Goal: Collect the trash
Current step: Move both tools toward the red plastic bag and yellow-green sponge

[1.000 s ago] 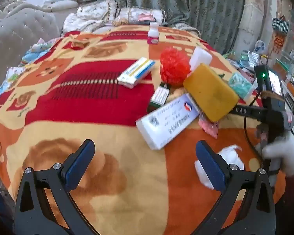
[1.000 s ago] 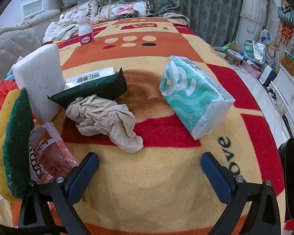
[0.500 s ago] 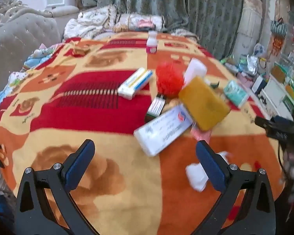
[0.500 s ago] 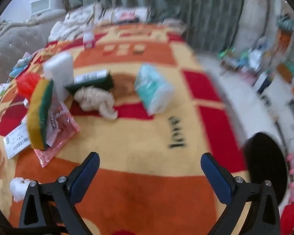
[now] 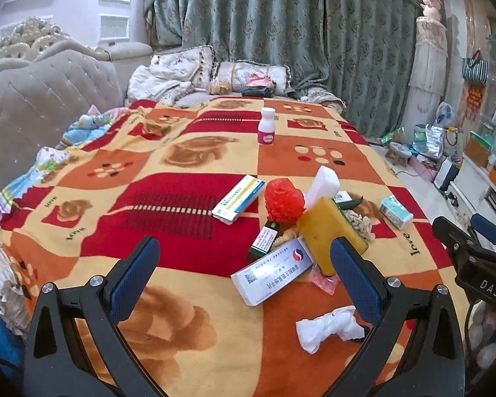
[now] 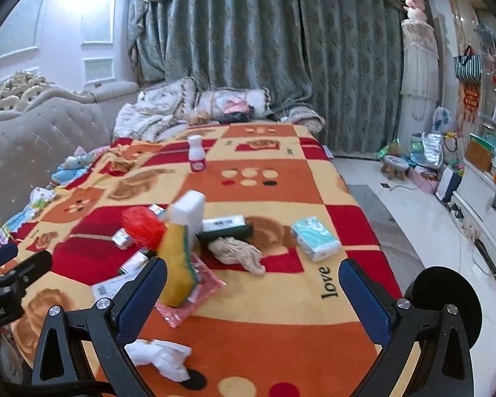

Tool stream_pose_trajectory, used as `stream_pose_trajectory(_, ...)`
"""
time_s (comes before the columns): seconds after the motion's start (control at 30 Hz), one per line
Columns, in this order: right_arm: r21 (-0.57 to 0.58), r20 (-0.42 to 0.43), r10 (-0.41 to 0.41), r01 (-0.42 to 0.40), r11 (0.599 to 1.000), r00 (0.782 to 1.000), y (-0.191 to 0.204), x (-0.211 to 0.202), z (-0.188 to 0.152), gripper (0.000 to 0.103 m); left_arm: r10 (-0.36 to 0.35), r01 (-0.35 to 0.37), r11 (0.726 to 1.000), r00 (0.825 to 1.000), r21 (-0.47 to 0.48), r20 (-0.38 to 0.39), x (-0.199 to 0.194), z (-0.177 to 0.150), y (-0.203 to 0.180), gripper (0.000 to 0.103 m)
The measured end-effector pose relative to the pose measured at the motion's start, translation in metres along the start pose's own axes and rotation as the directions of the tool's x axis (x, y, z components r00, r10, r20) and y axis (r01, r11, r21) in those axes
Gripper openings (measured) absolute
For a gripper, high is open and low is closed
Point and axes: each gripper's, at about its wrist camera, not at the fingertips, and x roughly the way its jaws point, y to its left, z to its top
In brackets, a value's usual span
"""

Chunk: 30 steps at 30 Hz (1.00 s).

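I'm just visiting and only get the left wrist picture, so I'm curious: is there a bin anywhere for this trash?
Observer: The right wrist view shows a dark round object just off the blanket's right edge. It may be a bin, but I cannot see inside.
Operator: Is the other gripper carrying anything?
Observer: No. The right gripper has its jaws wide apart with nothing between them.
Operator: Is that yellow sponge plain all over?
Observer: No. The yellow sponge has a green scouring face on the side turned away from your view.
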Motion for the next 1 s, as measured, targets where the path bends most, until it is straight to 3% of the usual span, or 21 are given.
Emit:
stream_pose_trajectory(0.4,-0.031,0.053,0.036,-0.035,0.999,0.998,0.017,-0.023,0.006,0.103,0.008,-0.007,1.000,1.000,-0.025,0.025,-0.018,0.000,0.007,0.102)
stream_pose_trajectory(1.0,-0.069,0.018,0.032,-0.031,0.997,0.999,0.030,0.007,0.016,0.103,-0.008,0.008,1.000,1.000,0.000,-0.017,0.014,0.006,0.015,0.102)
